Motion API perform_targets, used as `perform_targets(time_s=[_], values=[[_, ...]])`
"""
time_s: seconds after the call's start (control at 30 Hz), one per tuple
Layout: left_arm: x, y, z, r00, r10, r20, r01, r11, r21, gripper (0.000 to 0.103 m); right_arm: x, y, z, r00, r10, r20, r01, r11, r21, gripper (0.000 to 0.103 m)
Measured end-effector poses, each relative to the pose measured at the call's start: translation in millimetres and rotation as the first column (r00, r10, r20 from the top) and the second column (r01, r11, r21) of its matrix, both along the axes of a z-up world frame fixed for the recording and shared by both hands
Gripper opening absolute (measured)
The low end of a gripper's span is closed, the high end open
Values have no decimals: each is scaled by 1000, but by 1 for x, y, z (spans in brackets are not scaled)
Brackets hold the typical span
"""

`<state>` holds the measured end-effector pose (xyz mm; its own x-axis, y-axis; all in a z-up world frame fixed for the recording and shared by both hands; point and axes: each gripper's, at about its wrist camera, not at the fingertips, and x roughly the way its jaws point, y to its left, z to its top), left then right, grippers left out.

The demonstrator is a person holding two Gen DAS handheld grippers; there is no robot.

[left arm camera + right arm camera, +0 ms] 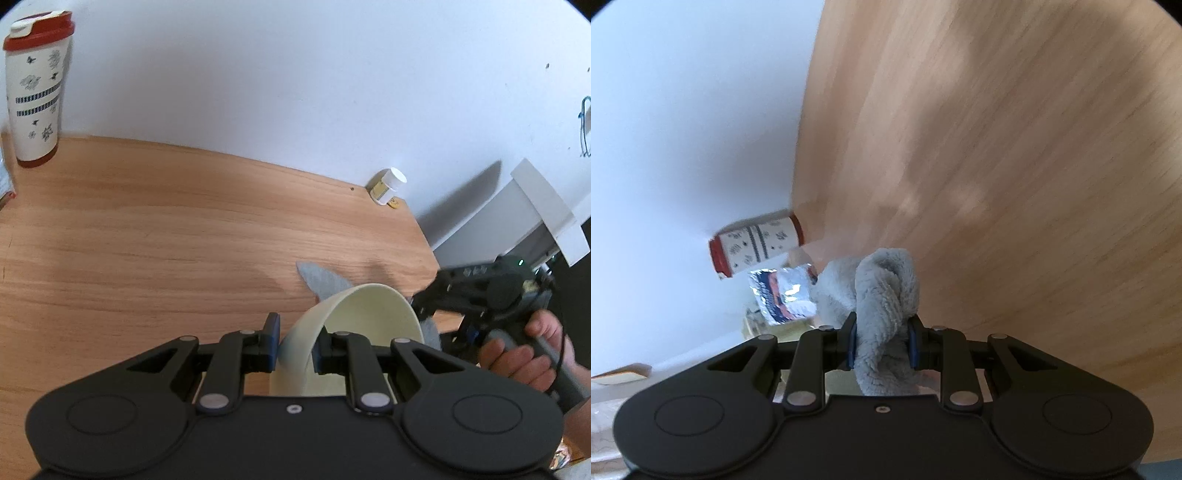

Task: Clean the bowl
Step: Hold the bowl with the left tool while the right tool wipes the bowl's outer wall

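So the left claw (295, 341) pinches the bowl (365, 314) rim near the tabletop (147, 240) edge, while the right claw (882, 345) clamps the cloth (886, 291).

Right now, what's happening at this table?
A person with a handheld gripper in each hand is cleaning a bowl. The left gripper is shut on the wall of the cream bowl, holding it tilted above the wooden table. The right gripper is shut on a bunched grey cloth; in the left wrist view it sits at the bowl's far side. A red-lidded tumbler and a small white-capped bottle stand near the wall.
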<state>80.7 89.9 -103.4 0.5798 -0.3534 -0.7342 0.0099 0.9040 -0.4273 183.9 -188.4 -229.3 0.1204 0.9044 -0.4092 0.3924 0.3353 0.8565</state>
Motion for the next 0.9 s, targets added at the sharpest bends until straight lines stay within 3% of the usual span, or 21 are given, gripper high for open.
perform_targets(time_s=[0.43, 0.7, 0.9], values=[[13, -24, -9, 999, -5, -44, 7, 998, 62, 17, 28, 13, 41, 992, 45, 117, -44, 999, -10, 28], [12, -17, -17, 995, 53, -84, -56, 998, -34, 19, 24, -4, 32, 990, 36, 135, -35, 999, -15, 28], [10, -6, -17, 991, 99, -92, -107, 990, -88, 20, 11, -21, 1, 998, 5, 55, -2, 998, -58, 28]])
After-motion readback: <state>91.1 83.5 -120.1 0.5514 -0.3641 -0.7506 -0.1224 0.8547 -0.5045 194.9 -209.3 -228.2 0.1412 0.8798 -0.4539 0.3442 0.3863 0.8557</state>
